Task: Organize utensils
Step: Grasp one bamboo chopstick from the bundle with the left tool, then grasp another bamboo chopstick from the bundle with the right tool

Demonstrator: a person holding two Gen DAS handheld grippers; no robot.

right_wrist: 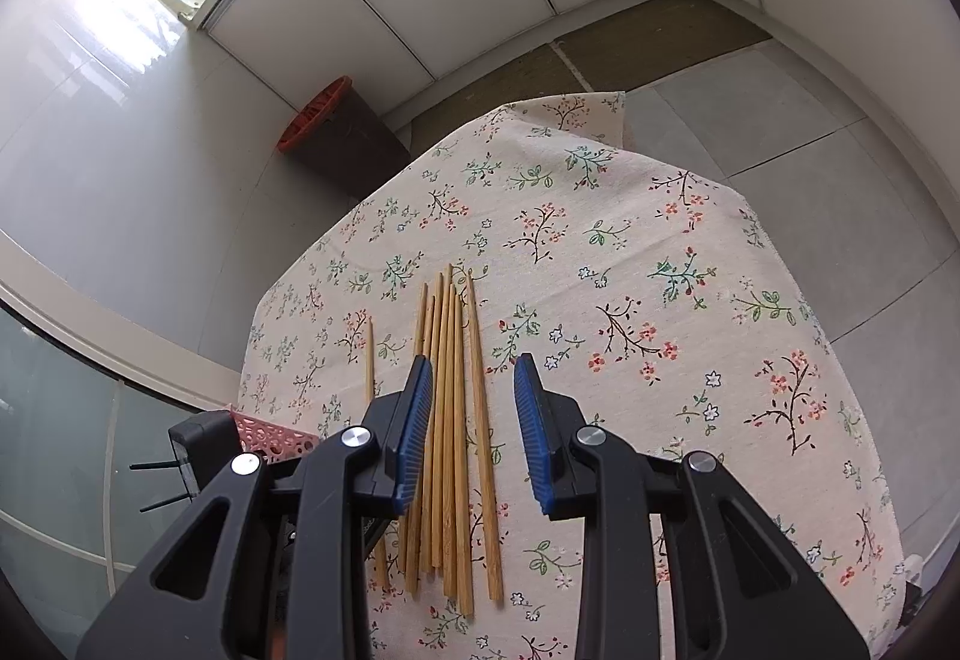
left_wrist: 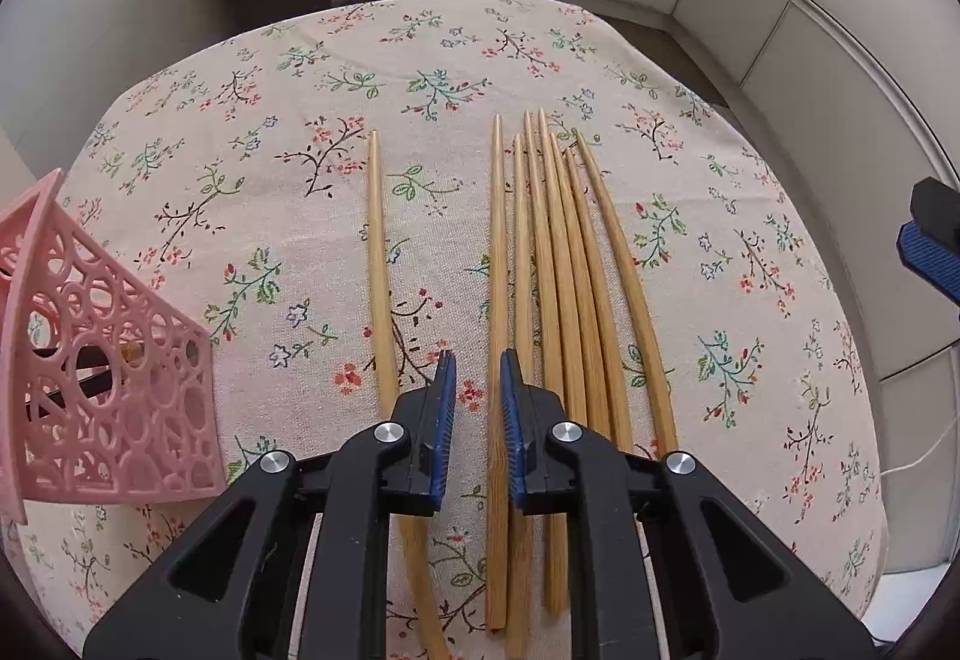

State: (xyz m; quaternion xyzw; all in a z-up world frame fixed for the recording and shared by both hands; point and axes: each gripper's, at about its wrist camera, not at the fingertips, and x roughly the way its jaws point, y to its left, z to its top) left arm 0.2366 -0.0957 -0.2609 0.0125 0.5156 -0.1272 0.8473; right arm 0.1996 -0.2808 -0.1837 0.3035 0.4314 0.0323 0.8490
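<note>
On a floral cloth (left_wrist: 750,216) lie bamboo chopsticks: a bunch of seven (left_wrist: 558,264) packed side by side with tips pointing away, and a lone stick (left_wrist: 379,264) apart on their left. The left gripper (left_wrist: 478,360) hovers low over the near ends, its blue pads parted a little and holding nothing; the gap sits over the cloth between the lone stick and the bunch's leftmost stick. A pink latticed holder (left_wrist: 120,378) stands at the left edge of the cloth. From the right wrist view, the right gripper (right_wrist: 474,363) hangs higher above the bunch (right_wrist: 447,420), jaws spread wide and empty. A dark bin (right_wrist: 342,138) with a red rim stands on the floor beyond the table.
</note>
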